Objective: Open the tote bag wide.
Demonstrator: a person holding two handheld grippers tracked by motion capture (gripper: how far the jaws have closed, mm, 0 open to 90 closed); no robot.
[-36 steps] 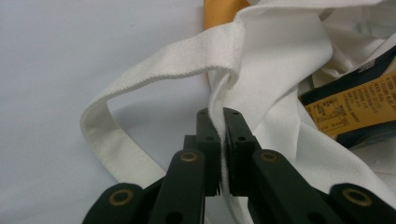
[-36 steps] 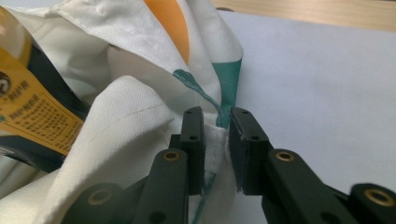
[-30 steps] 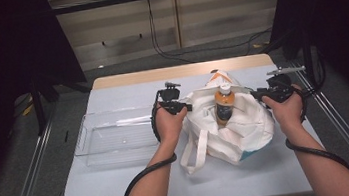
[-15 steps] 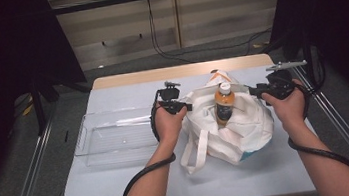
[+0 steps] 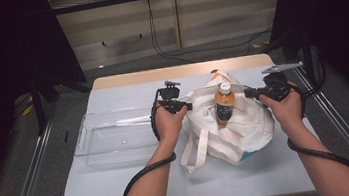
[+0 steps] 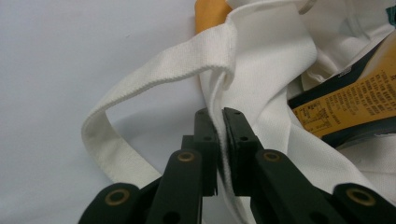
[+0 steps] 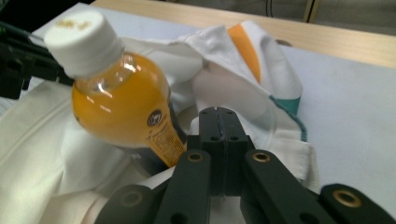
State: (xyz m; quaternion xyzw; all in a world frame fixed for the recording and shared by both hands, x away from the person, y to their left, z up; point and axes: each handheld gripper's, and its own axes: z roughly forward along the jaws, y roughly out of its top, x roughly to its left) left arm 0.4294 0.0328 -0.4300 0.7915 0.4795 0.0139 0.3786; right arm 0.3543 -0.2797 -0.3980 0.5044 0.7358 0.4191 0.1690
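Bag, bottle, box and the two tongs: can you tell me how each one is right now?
Tote bag: lying on the table, mouth held open from both sides.
Bottle: capped, full of orange drink, standing in the bag's mouth.
Clear tray: empty, flat on the table.
Left tongs: shut on the bag's edge.
Right tongs: shut, with bag cloth around them.
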